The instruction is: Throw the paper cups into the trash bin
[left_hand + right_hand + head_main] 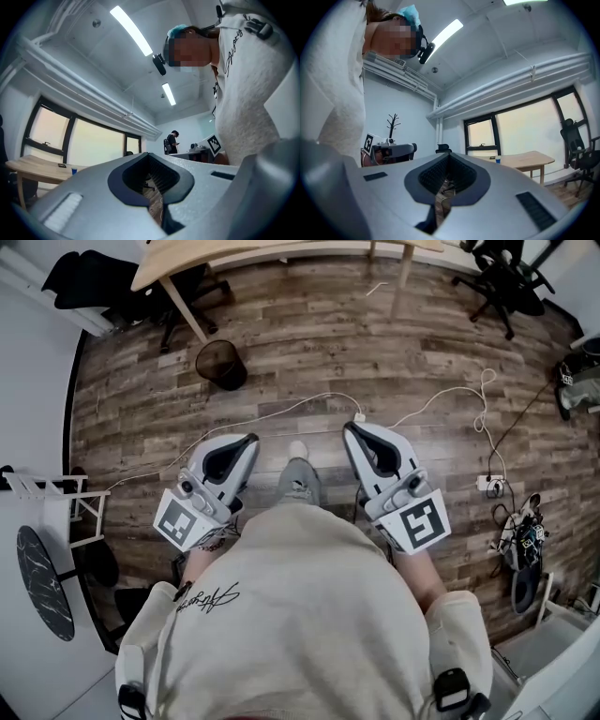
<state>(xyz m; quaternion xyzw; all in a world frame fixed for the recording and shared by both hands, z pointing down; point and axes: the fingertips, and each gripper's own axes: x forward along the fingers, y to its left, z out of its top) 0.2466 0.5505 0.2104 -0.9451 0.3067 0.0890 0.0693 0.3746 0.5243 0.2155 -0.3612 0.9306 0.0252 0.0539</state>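
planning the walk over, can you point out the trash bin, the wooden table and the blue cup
trash bin (pixel 231 378), head view, its dark mesh side wall
wooden table (pixel 529 160), right gripper view, bare tabletop
blue cup (pixel 498 160), right gripper view, middle of the cup's side

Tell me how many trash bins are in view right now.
1. A black mesh bin stands on the wood floor near a leg of the wooden table, upper left in the head view. More may be out of view.
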